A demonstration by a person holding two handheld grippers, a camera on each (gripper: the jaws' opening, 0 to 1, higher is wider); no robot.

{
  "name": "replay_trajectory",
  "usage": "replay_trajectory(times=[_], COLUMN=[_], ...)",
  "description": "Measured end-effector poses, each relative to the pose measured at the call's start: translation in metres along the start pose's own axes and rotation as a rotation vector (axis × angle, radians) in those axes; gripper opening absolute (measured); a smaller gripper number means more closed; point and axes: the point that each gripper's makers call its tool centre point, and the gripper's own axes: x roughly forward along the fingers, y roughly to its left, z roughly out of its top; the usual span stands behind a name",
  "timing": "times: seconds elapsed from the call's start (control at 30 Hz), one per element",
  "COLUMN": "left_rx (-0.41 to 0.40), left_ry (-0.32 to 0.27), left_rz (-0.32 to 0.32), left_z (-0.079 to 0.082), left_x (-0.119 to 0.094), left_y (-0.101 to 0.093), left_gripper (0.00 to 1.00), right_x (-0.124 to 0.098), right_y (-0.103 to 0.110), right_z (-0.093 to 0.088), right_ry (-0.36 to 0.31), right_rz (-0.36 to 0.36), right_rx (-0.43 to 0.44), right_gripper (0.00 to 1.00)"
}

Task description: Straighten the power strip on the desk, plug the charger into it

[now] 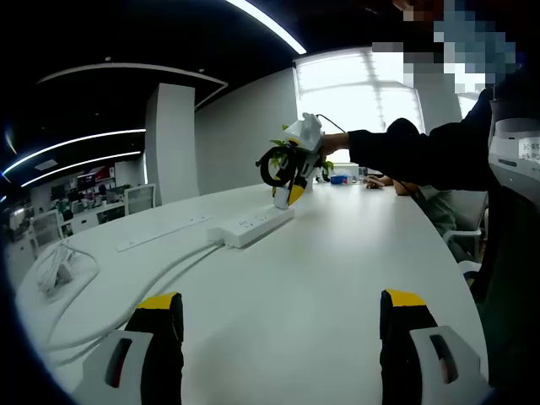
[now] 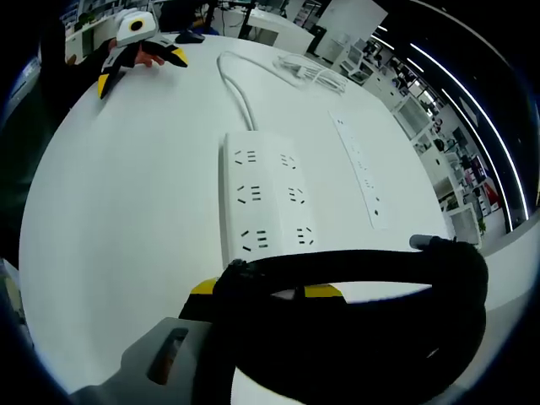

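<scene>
White desk (image 1: 354, 253) spans both views, broad and bare near the left gripper (image 1: 278, 337); that one hangs low over the desk near its edge with jaws spread wide, nothing between them; power strip (image 2: 266, 202) lies flat mid-desk, white, two columns of sockets facing up, long axis running from the right gripper (image 2: 261, 291) away toward the far left gripper (image 2: 135, 51); its cable (image 2: 236, 84) leaves the far end and curves off; in the left gripper view the strip (image 1: 257, 226) sits well ahead, angled, with the right gripper (image 1: 291, 164) above its far end; a second slim strip (image 2: 363, 169) lies beside it, apart; right jaws are clamped on a coil of thick black charger cord (image 2: 354, 304), the plug body itself I cannot make out; judgement: strip is rigid plastic, light, likely slides easily on the smooth desk, so nudge or pinch it at one short end to turn it; cord is soft and springy, better held at the plug than the loop.
</scene>
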Motion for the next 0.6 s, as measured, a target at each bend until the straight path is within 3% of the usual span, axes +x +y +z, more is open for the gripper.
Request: replay_trajectory(times=[0.4, 0.6], left_rx=[-0.012, -0.006], left_ry=[-0.009, 0.000], left_rz=[0.029, 0.031], left_z=[0.0018, -0.0001], left_x=[0.0002, 0.0022], left_y=[0.0056, 0.0056], left_gripper=[0.98, 0.99], right_x=[0.0009, 0.0014], right_y=[-0.0043, -0.0021], right_z=[-0.0017, -0.0023], right_ry=[0.008, 0.033], right_rz=[0.042, 0.054], right_rx=[0.033, -0.013], right_gripper=[0.23, 0.23])
